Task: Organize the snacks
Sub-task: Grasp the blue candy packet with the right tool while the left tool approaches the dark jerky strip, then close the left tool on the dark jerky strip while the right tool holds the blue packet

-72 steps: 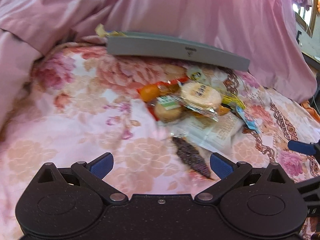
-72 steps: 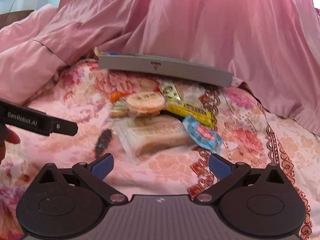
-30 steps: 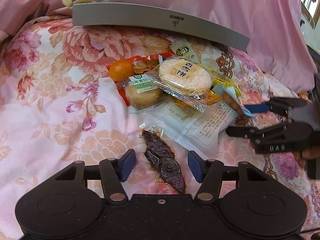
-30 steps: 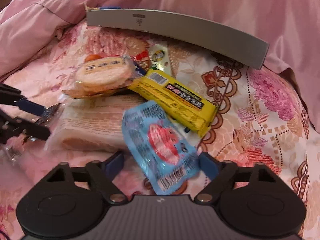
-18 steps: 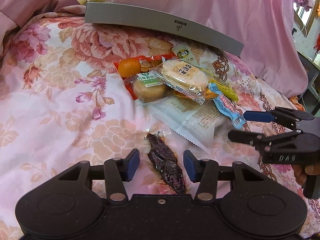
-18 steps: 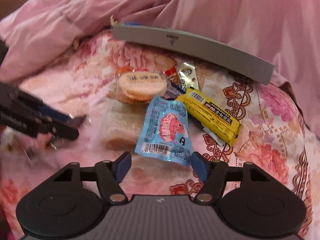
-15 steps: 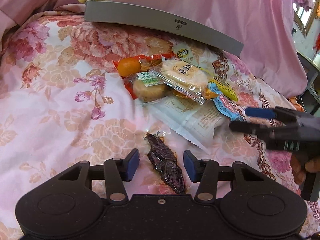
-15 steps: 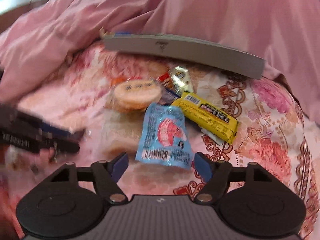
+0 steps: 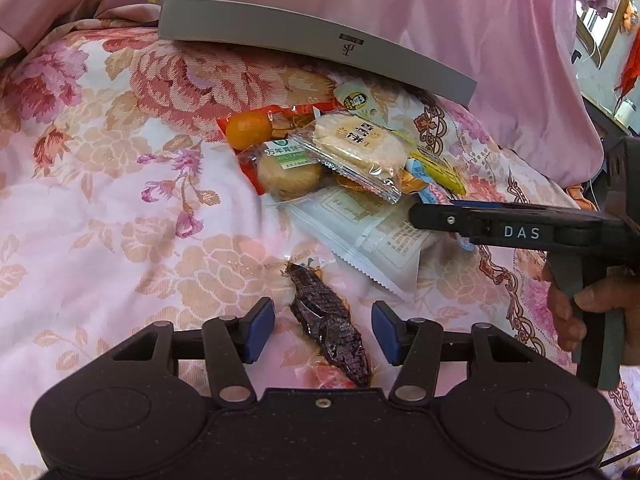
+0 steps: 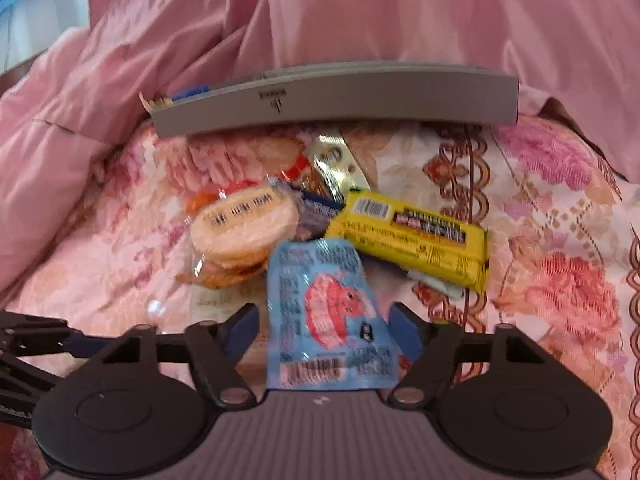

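A heap of wrapped snacks lies on a flowered bedspread (image 9: 120, 200). A dark, scaly snack in clear wrap (image 9: 316, 300) lies between the blue pads of my left gripper (image 9: 323, 326), which is open and does not touch it. In the right wrist view a light blue packet with a red shrimp (image 10: 320, 300) sits between the fingers of my right gripper (image 10: 324, 328). Its jaws are closing, and the pads stand close to the packet's edges without pressing. Behind it lie a yellow bar (image 10: 408, 240) and a round rice cracker (image 10: 244, 228).
A long grey box (image 9: 312, 44) lies across the back, against pink bedding (image 9: 400, 0). The heap also holds an orange (image 9: 248, 128), a round pastry (image 9: 288, 174) and a flat white packet (image 9: 368, 232). A hand (image 9: 568, 312) holds the right gripper's handle.
The left jaws have narrowed a little around the dark snack. The right gripper has rolled level and come in over the blue packet, and its jaws stand narrower than half a second ago.
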`<state>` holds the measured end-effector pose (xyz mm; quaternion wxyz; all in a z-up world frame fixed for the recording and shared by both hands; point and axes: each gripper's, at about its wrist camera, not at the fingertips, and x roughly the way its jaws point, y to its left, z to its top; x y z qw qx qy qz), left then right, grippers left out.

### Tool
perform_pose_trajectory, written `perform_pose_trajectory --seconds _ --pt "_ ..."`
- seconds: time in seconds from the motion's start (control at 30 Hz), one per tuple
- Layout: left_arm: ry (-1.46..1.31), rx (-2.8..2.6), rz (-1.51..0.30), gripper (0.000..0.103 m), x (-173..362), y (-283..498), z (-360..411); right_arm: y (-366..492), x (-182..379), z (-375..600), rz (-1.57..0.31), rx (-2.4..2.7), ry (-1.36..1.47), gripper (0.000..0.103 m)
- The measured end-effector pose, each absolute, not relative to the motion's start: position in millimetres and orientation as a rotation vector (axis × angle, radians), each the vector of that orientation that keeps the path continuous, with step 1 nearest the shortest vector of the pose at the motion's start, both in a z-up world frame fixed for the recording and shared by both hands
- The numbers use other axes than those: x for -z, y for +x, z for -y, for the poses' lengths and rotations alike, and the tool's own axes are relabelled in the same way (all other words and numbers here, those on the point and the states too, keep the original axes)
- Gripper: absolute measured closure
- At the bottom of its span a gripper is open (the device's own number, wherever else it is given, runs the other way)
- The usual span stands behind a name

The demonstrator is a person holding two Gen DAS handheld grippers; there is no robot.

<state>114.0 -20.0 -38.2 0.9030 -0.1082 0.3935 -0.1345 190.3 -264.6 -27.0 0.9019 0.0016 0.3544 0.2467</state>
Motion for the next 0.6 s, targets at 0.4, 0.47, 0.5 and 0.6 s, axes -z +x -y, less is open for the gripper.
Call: perform_pose_trajectory --seconds 0.4,0.47,0.5,0.6 --pt "-0.227 0.239 -0.853 0.061 32.9 104.3 12.6 135.3 25.0 254.9 -0.707 -0.482 0.032 0.039" --pt "-0.217 0.23 -0.867 0.061 31.1 101.6 10.8 122.9 28.5 249.3 -0.709 -0.49 0.009 0.039" --pt "-0.214 0.226 -0.874 0.061 30.2 100.6 9.5 116.8 30.0 245.5 -0.706 -0.49 -0.009 0.039" --pt "-0.21 0.226 -0.89 0.058 29.5 98.5 5.9 103.3 31.2 237.3 -0.705 -0.497 -0.031 0.039"
